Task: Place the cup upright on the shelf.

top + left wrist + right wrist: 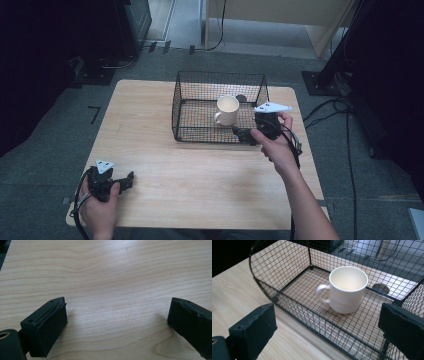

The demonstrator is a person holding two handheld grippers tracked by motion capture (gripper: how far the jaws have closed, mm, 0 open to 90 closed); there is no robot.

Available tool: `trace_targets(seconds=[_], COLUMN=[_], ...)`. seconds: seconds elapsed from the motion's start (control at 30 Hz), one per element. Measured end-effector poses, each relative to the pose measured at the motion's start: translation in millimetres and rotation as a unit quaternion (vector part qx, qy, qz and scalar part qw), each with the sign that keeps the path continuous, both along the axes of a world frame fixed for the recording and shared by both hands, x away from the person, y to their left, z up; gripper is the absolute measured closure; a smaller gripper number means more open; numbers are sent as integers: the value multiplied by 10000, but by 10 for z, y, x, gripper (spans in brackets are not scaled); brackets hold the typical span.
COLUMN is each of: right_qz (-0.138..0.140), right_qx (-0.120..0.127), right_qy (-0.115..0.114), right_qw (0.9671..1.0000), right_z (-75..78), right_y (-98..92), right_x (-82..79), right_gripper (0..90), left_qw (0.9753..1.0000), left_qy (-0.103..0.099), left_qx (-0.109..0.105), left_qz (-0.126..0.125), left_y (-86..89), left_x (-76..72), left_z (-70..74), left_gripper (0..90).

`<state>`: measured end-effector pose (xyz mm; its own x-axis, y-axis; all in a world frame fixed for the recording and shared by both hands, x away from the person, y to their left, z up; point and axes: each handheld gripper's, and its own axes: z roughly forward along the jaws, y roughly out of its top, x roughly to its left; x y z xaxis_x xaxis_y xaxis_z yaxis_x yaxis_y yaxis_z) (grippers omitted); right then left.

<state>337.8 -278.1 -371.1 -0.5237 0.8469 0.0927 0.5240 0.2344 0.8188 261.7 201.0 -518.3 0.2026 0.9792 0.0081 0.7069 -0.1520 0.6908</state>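
A cream mug (pixel 227 110) is standing upright inside a black wire basket (pixel 190 85) at the far side of the worktop (pixel 200 175), with its handle turned toward the near-left. The right gripper (pixel 243 135) is hovering just outside the basket's near wall, close to its right corner, and its fingers (pixel 253 327) are spread wide with nothing between them. In the right gripper view the mug (pixel 344 288) is sitting between the two fingers but beyond the mesh, so the gripper seems to be lined up on it from outside the basket (pixel 287 270). That low position probably will not serve for a grasp, since the wire wall is standing in the way; the hand would likely need to rise over the rim first.

The left gripper (pixel 127 181) is resting near the front-left corner of the worktop, well apart from the basket. Its fingers (pixel 47 325) are also wide open over bare wood (pixel 112 277), which suggests it is simply parked out of the way.

A small round brown thing (pixel 380 288) is lying behind the mug; what it is cannot be told.
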Motion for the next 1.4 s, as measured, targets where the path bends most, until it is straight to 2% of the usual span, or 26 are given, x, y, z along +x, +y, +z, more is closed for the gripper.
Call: trace_targets(seconds=[0.23,0.37,0.57,0.6,0.73,0.77,0.8,0.9,0.97,1.0,1.07,1.1,1.3,1.4], right_qz=[-178,-270,-573,-573,-664,-765,-765,-960,-1080,-1160,-1203,-1277,-1405,-1535], right_qx=[-98,106,96,96,251,205,205,92,63,43,19,-102,-234,-363], right_qy=[-43,85,181,181,199,210,210,294,380,467,494,543,612,613], right_qw=[9998,9995,9981,9981,9973,9966,9966,9949,9934,9921,9915,9903,9879,9856], right_z=[-166,-311,-544,-544,-693,-768,-768,-917,-1020,-1118,-1167,-1254,-1406,-1465], right_y=[-235,-439,-711,-711,-869,-933,-933,-1050,-1125,-1189,-1214,-1256,-1357,-1423], right_x=[-266,-391,-585,-585,-704,-751,-751,-819,-866,-915,-938,-983,-1085,-1140], right_gripper=[6,7,7,7,7,7,7,11,12,12,12,12,13,13], left_qw=[10000,10000,10000,10000,10000,10000,10000,10000,10000,10000,10000,10000,10000,10000], left_qy=[-2,-4,-4,-4,-3,-4,-4,-3,-3,-3,-4,-5,-3,-5], left_qx=[5,7,8,8,9,9,9,10,10,10,9,9,10,8], left_qz=[3,4,5,4,3,4,4,4,3,4,4,4,4,4], left_y=[-2,-3,-6,-6,-6,-6,-6,-6,-6,-6,-6,-6,-6,-6], left_x=[-2,-4,-7,-7,-7,-7,-7,-7,-7,-7,-7,-7,-7,-7], left_z=[0,1,1,1,1,1,1,1,1,1,1,1,1,1], left_gripper=[26,28,29,29,29,29,29,29,29,29,29,30,30,29])
